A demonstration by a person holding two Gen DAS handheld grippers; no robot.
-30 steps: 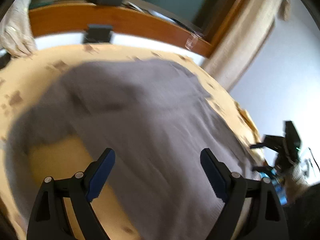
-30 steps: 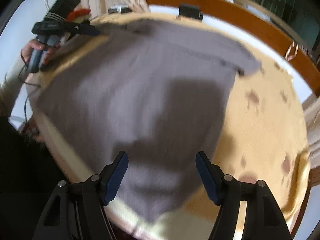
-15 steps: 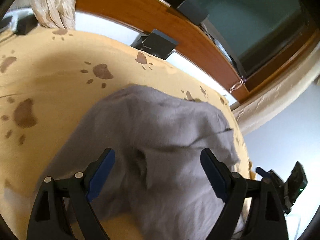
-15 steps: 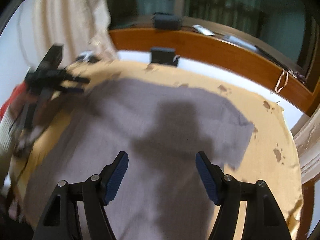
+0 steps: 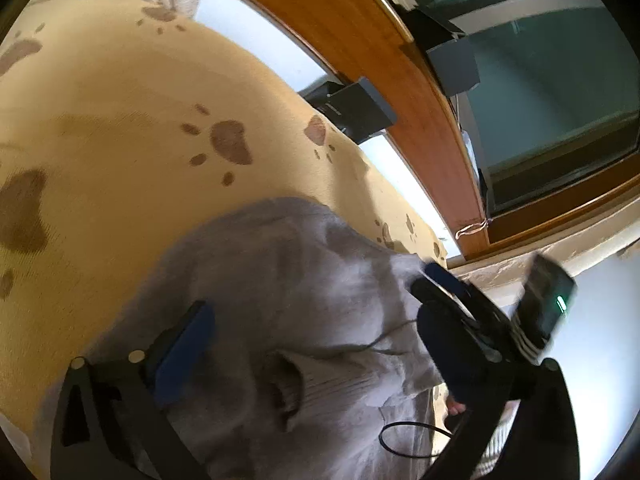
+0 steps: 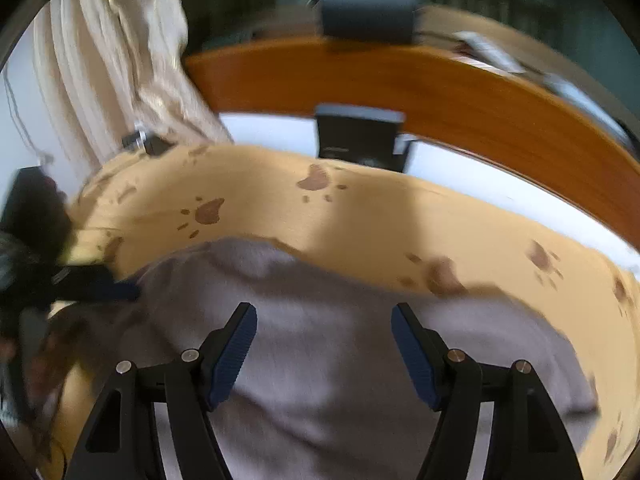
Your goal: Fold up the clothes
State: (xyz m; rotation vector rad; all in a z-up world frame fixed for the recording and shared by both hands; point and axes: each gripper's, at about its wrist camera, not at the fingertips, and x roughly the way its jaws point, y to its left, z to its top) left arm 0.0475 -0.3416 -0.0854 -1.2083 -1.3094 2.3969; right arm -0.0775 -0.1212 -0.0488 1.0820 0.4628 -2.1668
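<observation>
Right under both tongs, the grey sweater [image 6: 328, 344] sits rumpled and half bunched on the paw-print tabletop [image 6: 360, 216], left tongs [image 5: 316, 344] and right tongs [image 6: 324, 344] both spread wide holding nothing, so no tidy fold shows.

We see a soft grey sweater [image 5: 304, 320] made of fuzzy knitted cloth, matt, with fine ribs along one edge. It lies on a yellow cloth cover [image 5: 120, 128] with brown paw prints, soft and not shiny. Behind it runs a wooden ledge [image 5: 360, 48], smooth and a bit glossy. The window glass [image 5: 540, 80] above is shiny. A cream curtain [image 6: 120, 60] hangs in silky folds. Our fingers [image 6: 234, 350] are hard black plastic with blue ridged rubbery pads and small shiny metal screws [image 6: 455, 355].
</observation>
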